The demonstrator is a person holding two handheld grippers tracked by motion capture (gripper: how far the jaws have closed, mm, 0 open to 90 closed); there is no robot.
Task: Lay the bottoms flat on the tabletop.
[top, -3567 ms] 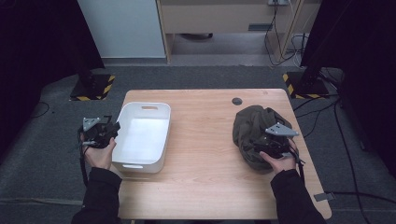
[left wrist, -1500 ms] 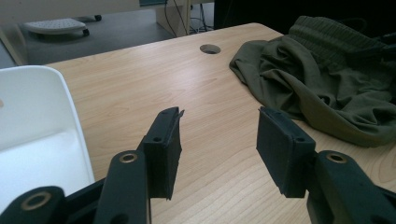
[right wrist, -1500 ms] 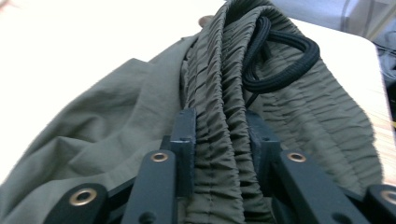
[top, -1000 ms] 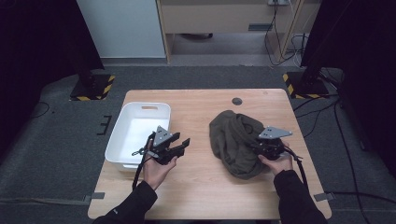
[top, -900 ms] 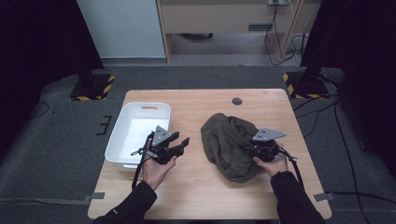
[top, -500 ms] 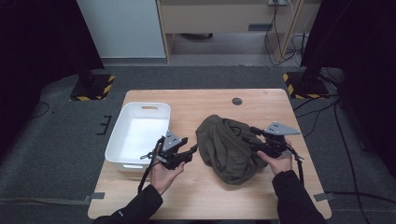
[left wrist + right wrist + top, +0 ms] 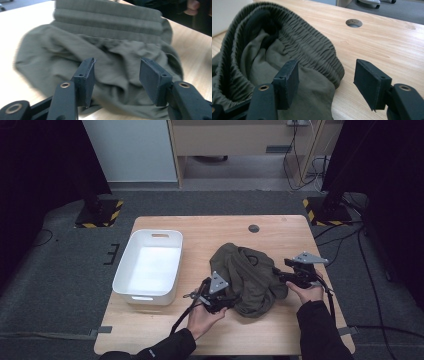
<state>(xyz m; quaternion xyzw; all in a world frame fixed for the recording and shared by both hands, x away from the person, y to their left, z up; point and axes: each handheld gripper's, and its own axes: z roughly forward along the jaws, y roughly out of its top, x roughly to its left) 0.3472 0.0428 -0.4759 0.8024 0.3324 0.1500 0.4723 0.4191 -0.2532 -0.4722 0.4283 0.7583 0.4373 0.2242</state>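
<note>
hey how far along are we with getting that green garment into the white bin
Done so far: the olive garment is bunched mid-table, right of the white bin. In hand: the left hand-held gripper is at its near edge and the right hand-held gripper at its elastic waistband; both sets of jaws have just been opening and grip nothing. Left: grasp it and probably lift it into the bin, which holds nothing yet.

You will find no readable text, label, brand, number or sign here: none on the crumpled olive-green fabric garment (image 7: 248, 277), none on the white rectangular plastic tub (image 7: 149, 266), and none on the light wooden table (image 7: 280, 330).
</note>
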